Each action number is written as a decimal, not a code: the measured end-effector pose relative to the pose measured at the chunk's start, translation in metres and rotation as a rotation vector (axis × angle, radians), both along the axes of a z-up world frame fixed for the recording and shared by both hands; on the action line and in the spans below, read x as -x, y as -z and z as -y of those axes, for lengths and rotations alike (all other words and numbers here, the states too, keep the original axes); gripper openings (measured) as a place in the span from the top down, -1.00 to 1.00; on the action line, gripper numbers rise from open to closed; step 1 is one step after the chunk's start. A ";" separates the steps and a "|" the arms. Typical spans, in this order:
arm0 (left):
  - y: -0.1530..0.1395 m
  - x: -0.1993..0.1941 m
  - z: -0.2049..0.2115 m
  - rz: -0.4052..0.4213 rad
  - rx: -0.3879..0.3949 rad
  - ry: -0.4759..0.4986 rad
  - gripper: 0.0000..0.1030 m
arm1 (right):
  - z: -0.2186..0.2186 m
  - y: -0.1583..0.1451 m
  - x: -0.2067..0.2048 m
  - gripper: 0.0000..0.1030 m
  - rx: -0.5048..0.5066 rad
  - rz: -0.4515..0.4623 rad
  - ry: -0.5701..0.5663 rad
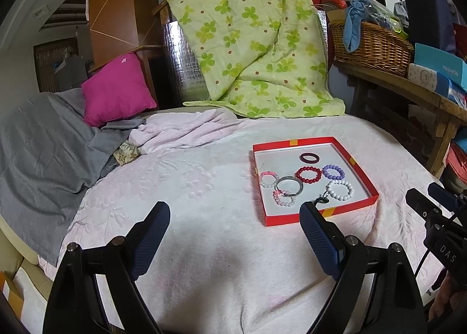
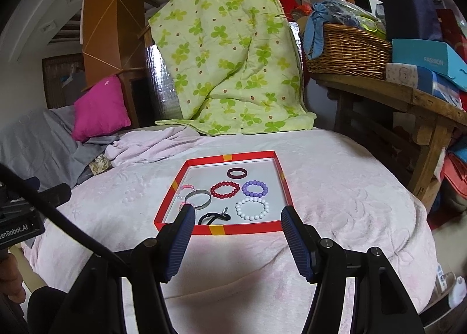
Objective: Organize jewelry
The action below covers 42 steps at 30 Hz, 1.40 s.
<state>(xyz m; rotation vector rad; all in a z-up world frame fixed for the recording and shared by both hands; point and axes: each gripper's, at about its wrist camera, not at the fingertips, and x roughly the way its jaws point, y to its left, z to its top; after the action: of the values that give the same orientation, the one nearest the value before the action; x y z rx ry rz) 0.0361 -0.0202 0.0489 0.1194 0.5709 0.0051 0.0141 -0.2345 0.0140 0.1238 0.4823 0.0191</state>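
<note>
The bracelets lie gathered in a shallow red tray [image 2: 216, 229] on the pink blanket [image 2: 335, 188], its low rim likely there to stop them rolling; the white bead bracelet [image 2: 252, 209] sits near the front right corner. Both the left gripper [image 1: 235, 217] and right gripper [image 2: 238, 224] hang spread and empty before the tray's front edge. A blue box [image 2: 429, 56] reads "FASHION"

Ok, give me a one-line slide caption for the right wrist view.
Open right gripper poised before a red tray of bracelets on a pink blanket.
</note>
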 end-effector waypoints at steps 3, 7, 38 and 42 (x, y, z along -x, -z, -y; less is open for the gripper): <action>0.002 -0.001 0.002 -0.002 -0.003 0.004 -0.76 | 0.002 0.000 0.001 -0.27 -0.002 0.001 0.003; 0.004 -0.002 0.003 -0.008 -0.004 0.005 -0.76 | 0.001 0.000 0.001 -0.27 0.013 0.000 0.003; 0.007 -0.003 0.003 -0.018 -0.003 0.011 -0.76 | 0.002 0.005 0.002 -0.27 0.028 -0.014 0.000; 0.008 -0.003 0.003 -0.019 -0.001 0.009 -0.76 | 0.002 0.006 0.002 -0.27 0.028 -0.017 0.002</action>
<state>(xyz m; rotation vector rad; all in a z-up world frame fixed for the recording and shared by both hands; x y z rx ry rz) 0.0395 -0.0236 0.0412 0.1237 0.5889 -0.0047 0.0119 -0.2366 0.0085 0.0967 0.4994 0.0094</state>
